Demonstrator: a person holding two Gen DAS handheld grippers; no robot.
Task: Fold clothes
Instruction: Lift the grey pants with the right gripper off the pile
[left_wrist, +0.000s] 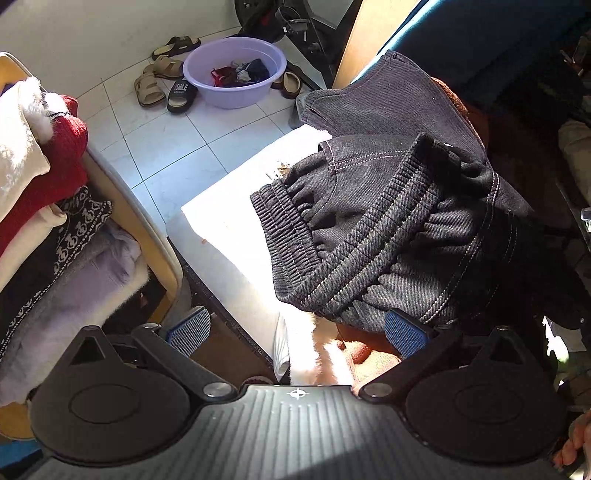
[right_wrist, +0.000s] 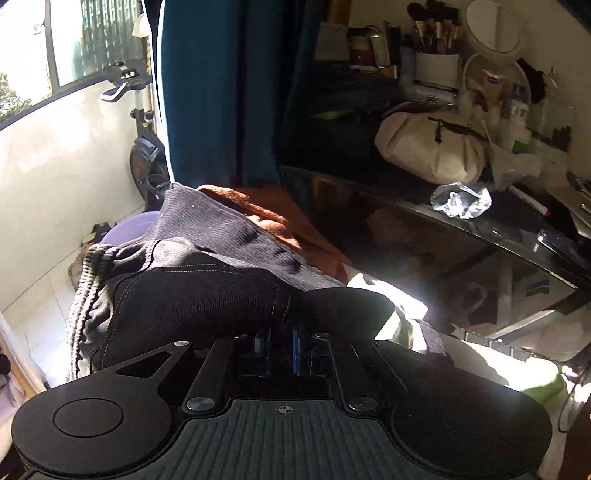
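The dark trousers (left_wrist: 388, 221) lie bunched on the white surface (left_wrist: 229, 236), waistband toward nine o'clock. The right tool (right_wrist: 280, 347) has its jaws pinched tight on a fold of that denim (presumably to lift and straighten it). The left tool (left_wrist: 299, 332) gapes wide and holds nothing, poised at six o'clock of the heap, likely ready to take another edge.
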